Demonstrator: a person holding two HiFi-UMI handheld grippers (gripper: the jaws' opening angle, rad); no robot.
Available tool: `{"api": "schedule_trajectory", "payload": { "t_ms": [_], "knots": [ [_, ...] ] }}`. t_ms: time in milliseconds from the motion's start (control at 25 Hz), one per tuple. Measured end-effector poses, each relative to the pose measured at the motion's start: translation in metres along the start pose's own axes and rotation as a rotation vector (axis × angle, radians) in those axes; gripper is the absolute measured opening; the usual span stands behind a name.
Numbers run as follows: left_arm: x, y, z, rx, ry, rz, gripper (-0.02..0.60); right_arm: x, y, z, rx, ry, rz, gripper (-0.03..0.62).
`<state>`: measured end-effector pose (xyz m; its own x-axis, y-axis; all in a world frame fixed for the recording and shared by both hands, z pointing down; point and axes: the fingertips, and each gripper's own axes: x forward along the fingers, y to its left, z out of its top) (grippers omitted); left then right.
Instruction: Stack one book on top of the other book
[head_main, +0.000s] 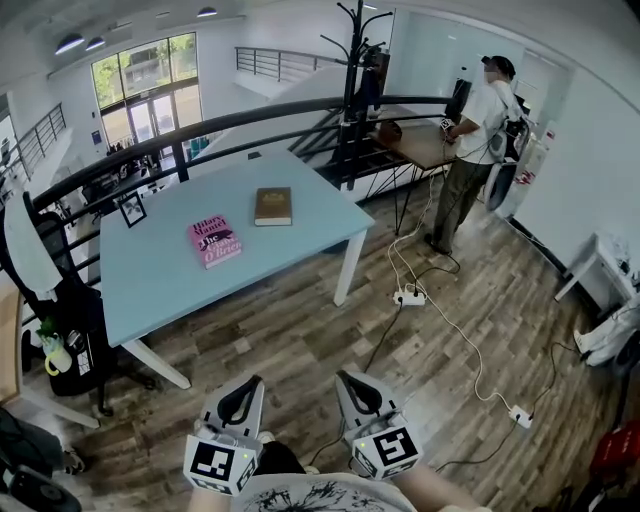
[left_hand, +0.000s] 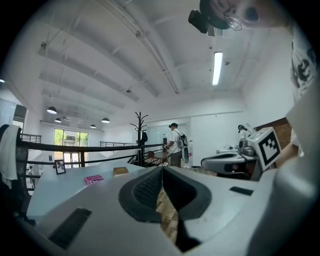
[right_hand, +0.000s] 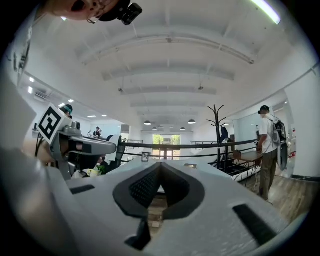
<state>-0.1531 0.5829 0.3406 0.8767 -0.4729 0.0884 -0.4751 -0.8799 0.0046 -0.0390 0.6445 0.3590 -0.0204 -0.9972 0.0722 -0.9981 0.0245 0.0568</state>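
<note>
A pink book lies flat near the middle of the light blue table. A brown book lies apart from it, further back and to the right. The left gripper view shows the pink book and the brown book small and far off. My left gripper and right gripper are held low near my body over the wooden floor, well short of the table. Both are shut and empty, jaw tips touching, as seen at the left gripper and the right gripper.
A small framed picture stands at the table's back left. A black railing and a coat stand lie behind the table. A person stands at a wooden desk at the back right. Cables and power strips cross the floor. A black chair sits left.
</note>
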Motion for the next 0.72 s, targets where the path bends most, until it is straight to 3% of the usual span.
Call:
{"api": "schedule_trajectory", "payload": {
  "t_ms": [320, 720],
  "knots": [
    [0.049, 0.043, -0.017, -0.022, 0.032, 0.008, 0.012, 0.058, -0.029, -0.024, 0.044, 0.047, -0.015, -0.008],
    [0.194, 0.175, -0.007, -0.037, 0.023, -0.040, 0.012, 0.237, -0.098, -0.021, 0.080, 0.077, -0.068, -0.008]
  ]
}}
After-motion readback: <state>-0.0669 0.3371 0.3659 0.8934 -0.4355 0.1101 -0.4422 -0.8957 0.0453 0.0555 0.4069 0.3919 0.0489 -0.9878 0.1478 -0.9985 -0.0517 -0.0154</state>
